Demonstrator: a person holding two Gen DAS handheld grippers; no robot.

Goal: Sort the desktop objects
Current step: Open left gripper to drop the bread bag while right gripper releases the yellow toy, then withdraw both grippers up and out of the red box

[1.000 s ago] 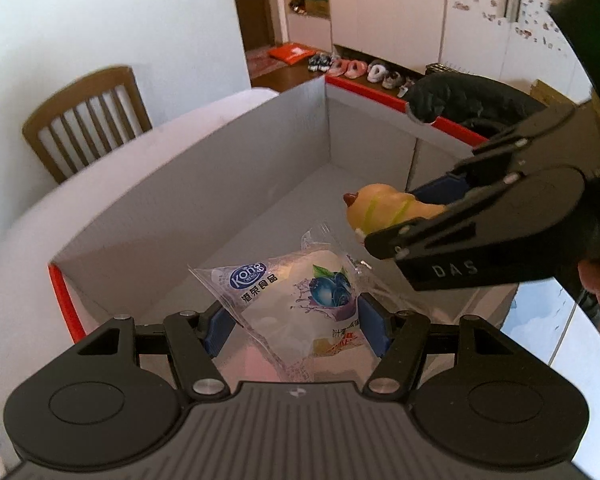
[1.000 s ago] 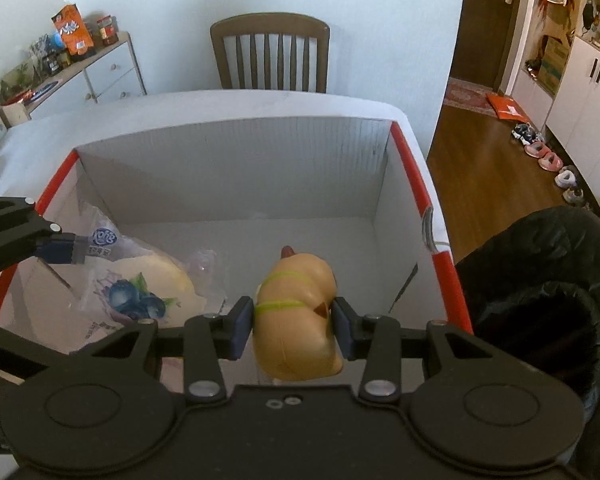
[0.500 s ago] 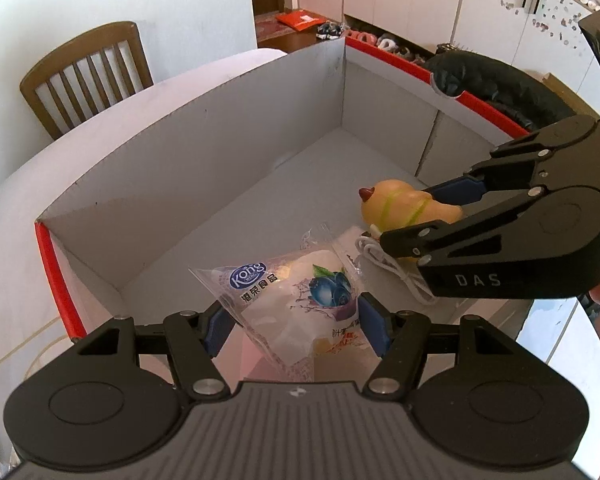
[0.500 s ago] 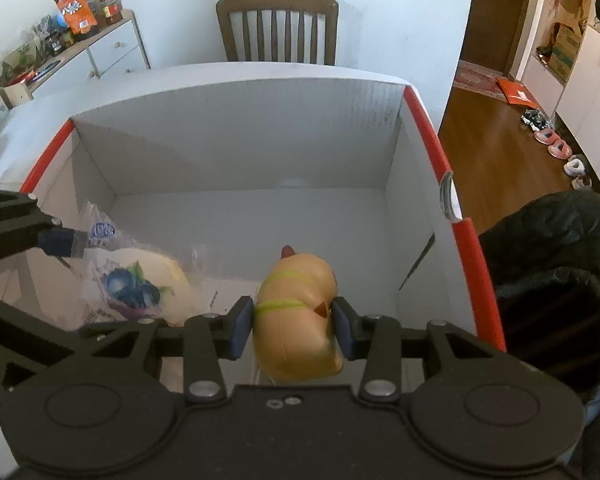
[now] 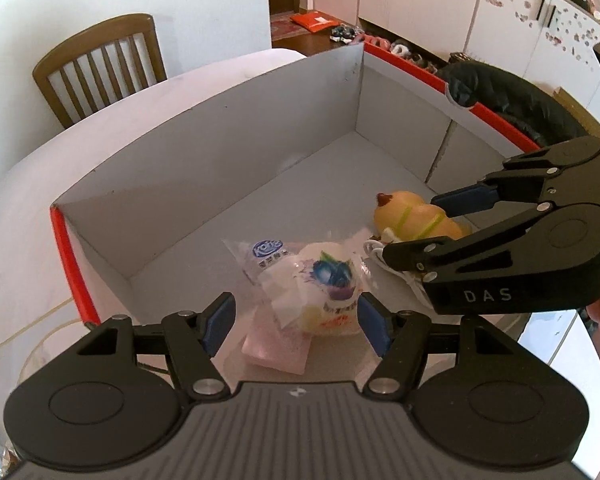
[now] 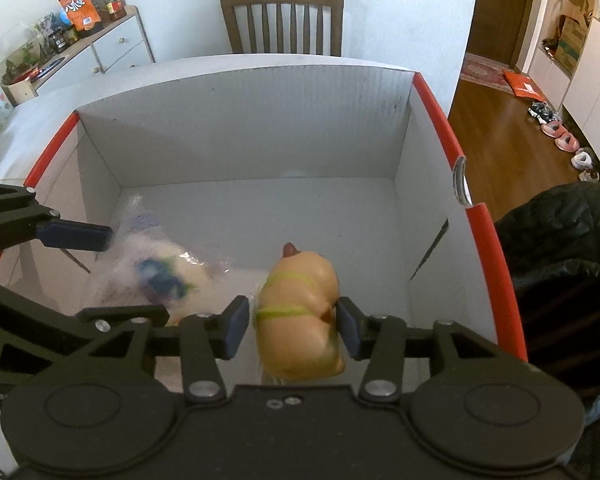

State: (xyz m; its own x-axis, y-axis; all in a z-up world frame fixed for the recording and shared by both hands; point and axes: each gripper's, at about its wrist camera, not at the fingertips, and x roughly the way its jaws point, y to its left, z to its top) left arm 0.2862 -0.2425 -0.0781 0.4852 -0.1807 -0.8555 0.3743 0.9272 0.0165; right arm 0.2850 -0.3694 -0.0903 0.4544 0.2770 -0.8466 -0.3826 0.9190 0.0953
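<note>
We are opening our right tongs, pads just clear of the smooth, blurred toy duck between them, while our left tongs are gaping around the crinkly snack bag inside the grey cardboard box.

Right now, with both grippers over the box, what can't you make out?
- Snack bag: smeared by motion blur in the right wrist view, print unreadable.
- White cable: mostly behind the right gripper in the left wrist view.
- Pink item: under the bag, identity unclear.
- Toy: lower end blurred, cut off by the gripper body; whether it rests on the box floor is unclear.
</note>
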